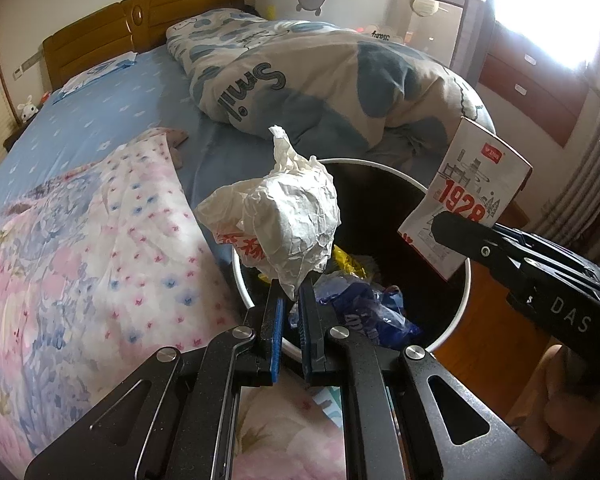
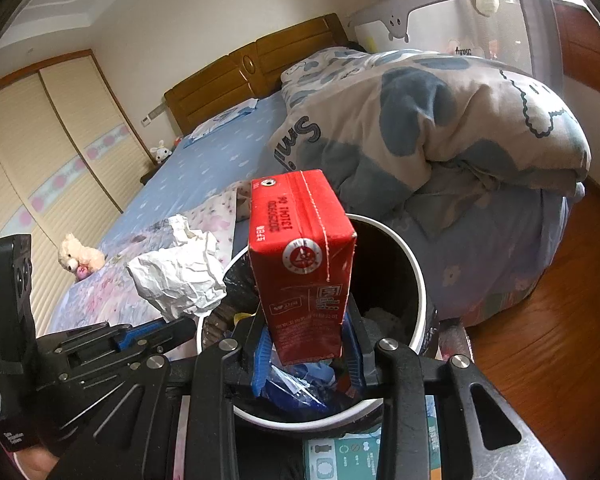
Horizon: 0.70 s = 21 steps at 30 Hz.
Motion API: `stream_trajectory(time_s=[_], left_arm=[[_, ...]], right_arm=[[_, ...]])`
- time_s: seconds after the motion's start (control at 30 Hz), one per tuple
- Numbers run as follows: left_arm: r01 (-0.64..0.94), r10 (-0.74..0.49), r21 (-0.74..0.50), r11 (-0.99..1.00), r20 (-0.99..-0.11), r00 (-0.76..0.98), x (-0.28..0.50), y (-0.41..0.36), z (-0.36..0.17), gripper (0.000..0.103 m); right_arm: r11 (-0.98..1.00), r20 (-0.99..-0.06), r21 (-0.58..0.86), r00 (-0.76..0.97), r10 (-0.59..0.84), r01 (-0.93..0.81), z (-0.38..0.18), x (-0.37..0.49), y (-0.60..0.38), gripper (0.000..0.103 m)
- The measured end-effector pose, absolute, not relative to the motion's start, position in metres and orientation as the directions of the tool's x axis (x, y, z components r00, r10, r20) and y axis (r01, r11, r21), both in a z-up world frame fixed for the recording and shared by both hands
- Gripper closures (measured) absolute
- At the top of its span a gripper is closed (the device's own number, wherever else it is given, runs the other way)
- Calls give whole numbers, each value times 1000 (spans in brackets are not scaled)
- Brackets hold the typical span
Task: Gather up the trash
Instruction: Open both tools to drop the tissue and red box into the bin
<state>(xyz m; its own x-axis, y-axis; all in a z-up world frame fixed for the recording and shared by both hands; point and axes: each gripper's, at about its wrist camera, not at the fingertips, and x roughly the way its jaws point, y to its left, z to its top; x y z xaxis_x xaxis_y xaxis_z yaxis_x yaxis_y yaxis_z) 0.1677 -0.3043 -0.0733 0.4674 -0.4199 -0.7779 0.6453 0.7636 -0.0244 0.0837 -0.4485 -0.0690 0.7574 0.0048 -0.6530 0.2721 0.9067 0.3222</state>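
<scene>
Left wrist view: the left gripper (image 1: pixel 293 300) pinches a crumpled white paper wrapper (image 1: pixel 284 220) above a round white-rimmed, black-lined bin (image 1: pixel 466 280) beside the bed (image 1: pixel 112 112); blue and yellow plastic wrappers (image 1: pixel 364 308) lie inside.

Right wrist view: the right gripper (image 2: pixel 308 346) clamps a red drink carton (image 2: pixel 304 260), upright over the bin.

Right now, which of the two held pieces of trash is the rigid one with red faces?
The carton in the right gripper; the left gripper holds only crumpled white paper over the bin.
</scene>
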Motion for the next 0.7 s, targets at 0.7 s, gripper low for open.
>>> stream_trajectory(time_s=[0.7], left_arm=[[626,-419,-52,778,-786,455,169,-293,-75,59]], right_arm=[[890,-670,335,742,-6,310,-74,87,-457,58]])
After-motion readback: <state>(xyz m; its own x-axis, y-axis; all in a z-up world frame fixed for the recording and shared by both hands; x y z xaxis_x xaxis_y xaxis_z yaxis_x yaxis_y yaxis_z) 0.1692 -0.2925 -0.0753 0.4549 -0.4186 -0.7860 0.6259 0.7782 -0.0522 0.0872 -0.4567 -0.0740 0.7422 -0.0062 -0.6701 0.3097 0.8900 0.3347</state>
